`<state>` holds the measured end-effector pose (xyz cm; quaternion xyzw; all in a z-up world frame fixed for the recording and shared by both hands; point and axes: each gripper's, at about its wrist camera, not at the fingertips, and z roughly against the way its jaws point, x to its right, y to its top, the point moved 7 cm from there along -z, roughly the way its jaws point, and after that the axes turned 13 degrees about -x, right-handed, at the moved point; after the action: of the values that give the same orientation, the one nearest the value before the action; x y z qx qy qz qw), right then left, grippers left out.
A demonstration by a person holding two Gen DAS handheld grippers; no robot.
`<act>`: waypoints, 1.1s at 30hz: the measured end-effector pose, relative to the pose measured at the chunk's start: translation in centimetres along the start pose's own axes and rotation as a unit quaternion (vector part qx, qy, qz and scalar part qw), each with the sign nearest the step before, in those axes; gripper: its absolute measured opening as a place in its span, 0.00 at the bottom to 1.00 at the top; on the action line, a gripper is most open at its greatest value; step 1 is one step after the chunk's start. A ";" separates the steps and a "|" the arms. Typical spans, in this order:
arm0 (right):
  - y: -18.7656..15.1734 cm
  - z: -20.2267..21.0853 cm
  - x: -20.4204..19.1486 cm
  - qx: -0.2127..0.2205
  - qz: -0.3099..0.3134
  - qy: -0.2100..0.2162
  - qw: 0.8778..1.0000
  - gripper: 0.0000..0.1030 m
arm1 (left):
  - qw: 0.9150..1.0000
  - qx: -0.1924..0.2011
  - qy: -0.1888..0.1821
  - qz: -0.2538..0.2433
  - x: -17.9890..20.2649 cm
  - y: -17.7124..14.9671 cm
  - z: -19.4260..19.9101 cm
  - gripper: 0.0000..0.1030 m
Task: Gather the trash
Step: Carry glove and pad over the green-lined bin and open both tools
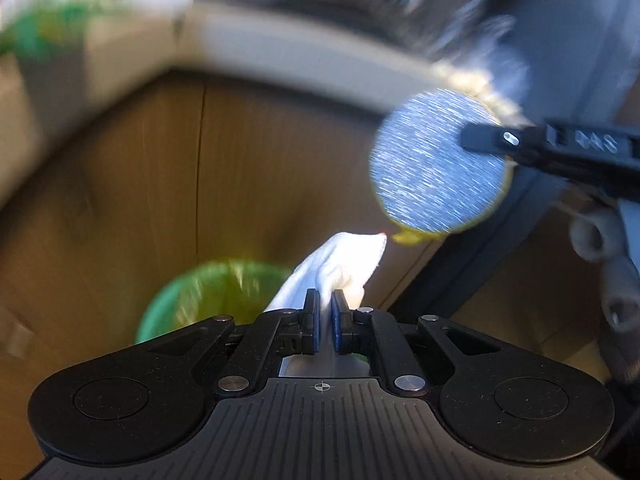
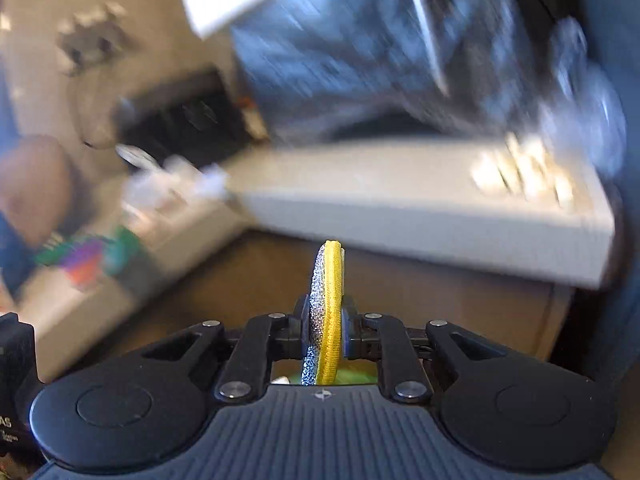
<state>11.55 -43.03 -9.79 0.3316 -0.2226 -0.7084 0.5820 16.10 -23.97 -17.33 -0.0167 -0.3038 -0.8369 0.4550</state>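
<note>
My left gripper (image 1: 325, 300) is shut on a crumpled white tissue (image 1: 344, 256) that sticks out past its pads. Below it, blurred, is a bin lined with a green bag (image 1: 208, 292). In the same view, at the right, my right gripper (image 1: 486, 138) holds a round scouring pad (image 1: 432, 164) with a silver glittery face and a yellow rim, up in the air beside the tissue. In the right wrist view the right gripper (image 2: 325, 312) is shut on the scouring pad (image 2: 330, 276), which stands edge-on between the pads.
A grey countertop edge (image 1: 288, 52) runs above brown cabinet fronts (image 1: 152, 168). A hand's fingers (image 1: 600, 240) grip the right tool. The counter (image 2: 400, 208) carries blurred items, with colourful packaging (image 2: 84, 256) at the left. Both views are motion-blurred.
</note>
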 end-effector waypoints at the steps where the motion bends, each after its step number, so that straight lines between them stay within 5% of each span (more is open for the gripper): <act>1: -0.5 -1.4 0.5 -0.014 -0.002 -0.009 1.000 0.14 | 1.000 -0.012 -0.002 0.020 -1.0 0.0 -1.9 0.10; 6: -2.7 -7.4 1.7 -0.081 -0.006 -0.007 0.997 0.14 | 0.990 -0.076 -0.018 0.116 -6.0 -1.6 -10.7 0.10; 10: -3.7 -11.9 1.1 -0.138 0.013 -0.006 0.990 0.14 | 0.966 -0.135 -0.094 0.197 -9.1 -3.7 -18.4 0.18; 14: -5.1 -16.2 0.1 -0.206 0.042 -0.002 0.978 0.14 | 0.960 -0.159 -0.020 0.228 -12.1 -6.3 -23.1 0.19; 19: -7.6 -21.9 -0.9 -0.302 0.062 0.010 0.951 0.14 | 0.951 -0.121 -0.032 0.281 -14.6 -6.6 -21.3 0.19; 24: -10.3 -26.3 -2.6 -0.345 0.080 0.035 0.935 0.17 | 0.960 -0.086 -0.025 0.264 -15.8 -5.8 -16.6 0.19; 26: -10.9 -26.8 -3.1 -0.355 0.077 0.044 0.931 0.32 | 0.965 -0.075 -0.017 0.249 -16.0 -5.5 -15.1 0.19; 33: -8.7 -22.8 -2.1 -0.282 0.078 -0.011 0.956 0.54 | 0.975 -0.059 -0.005 0.212 -14.2 -5.6 -12.0 0.19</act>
<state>22.52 -37.49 -30.95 0.1281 -0.0453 -0.6986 0.7025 23.02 -17.31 -34.17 -0.1122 -0.2458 -0.7378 0.6186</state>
